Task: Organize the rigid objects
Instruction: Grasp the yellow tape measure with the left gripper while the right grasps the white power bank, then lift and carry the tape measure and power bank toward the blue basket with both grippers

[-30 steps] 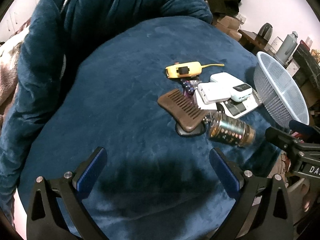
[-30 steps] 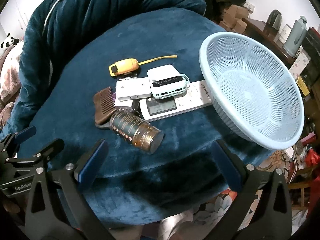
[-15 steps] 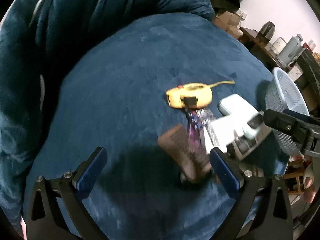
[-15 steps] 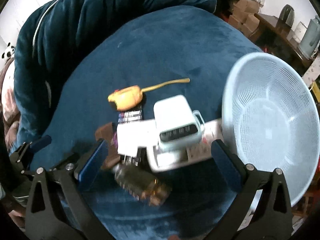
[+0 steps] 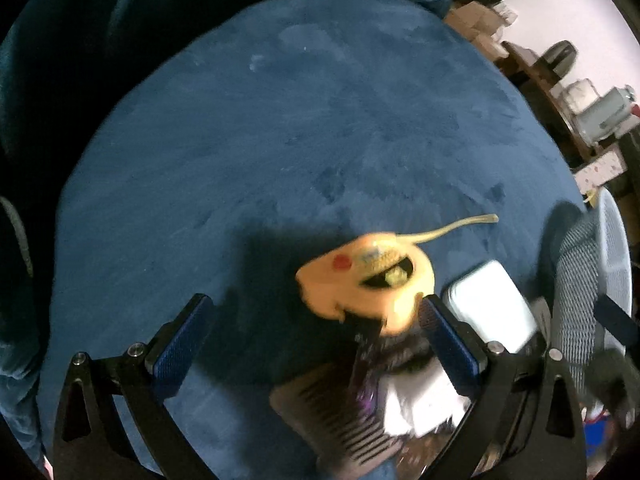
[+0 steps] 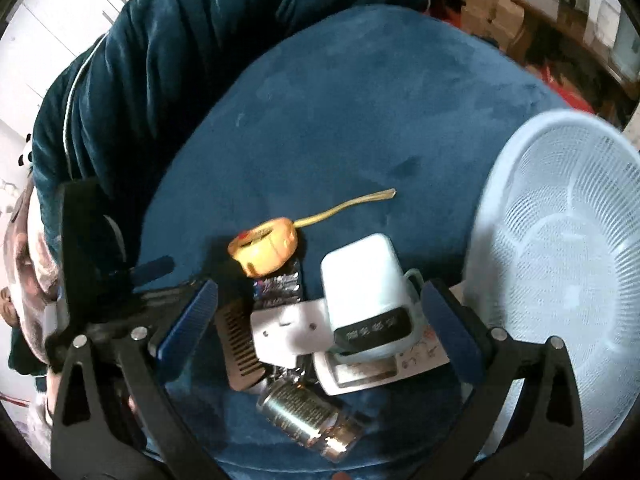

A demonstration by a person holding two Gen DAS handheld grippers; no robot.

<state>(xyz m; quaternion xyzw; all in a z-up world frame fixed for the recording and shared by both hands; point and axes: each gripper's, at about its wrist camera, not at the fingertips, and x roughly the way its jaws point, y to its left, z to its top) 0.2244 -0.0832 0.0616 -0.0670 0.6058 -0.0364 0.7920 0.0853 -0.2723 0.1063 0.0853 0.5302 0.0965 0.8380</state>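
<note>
Left wrist view gives me my left gripper (image 5: pixel 312 316) with its blue-padded fingers (image 5: pixel 180 344) spread wide and nothing between them but the near edge of the clutter. Just ahead of the right-hand pad sits the yellow tape measure (image 5: pixel 368 280), blurred, with its thin tape tail curling off to the right over the blue velvet cloth (image 5: pixel 320 120). Below it I see the dark brown comb (image 5: pixel 336 420), teeth pointing right, lying against a purple packet (image 5: pixel 366 364) whose print I cannot read. A white power bank (image 5: pixel 488 304) lies just beside the tape measure, and the pale blue mesh basket (image 5: pixel 612 264) shows at the far right edge. From the right wrist view, my right gripper (image 6: pixel 316 312) is also spread wide and holding nothing, straddling the pile. Between its fingers I see the white power bank (image 6: pixel 360 276) resting on top of a white remote (image 6: pixel 360 376), with a flat white box (image 6: pixel 288 332) touching its left side and the comb (image 6: pixel 236 344) left of that. A brass-coloured patterned canister (image 6: pixel 308 424) lies on its side nearest the camera. The basket (image 6: pixel 560 240) stands to the right on the cloth, near the pile. My left gripper (image 6: pixel 152 266) shows at the left edge.
</note>
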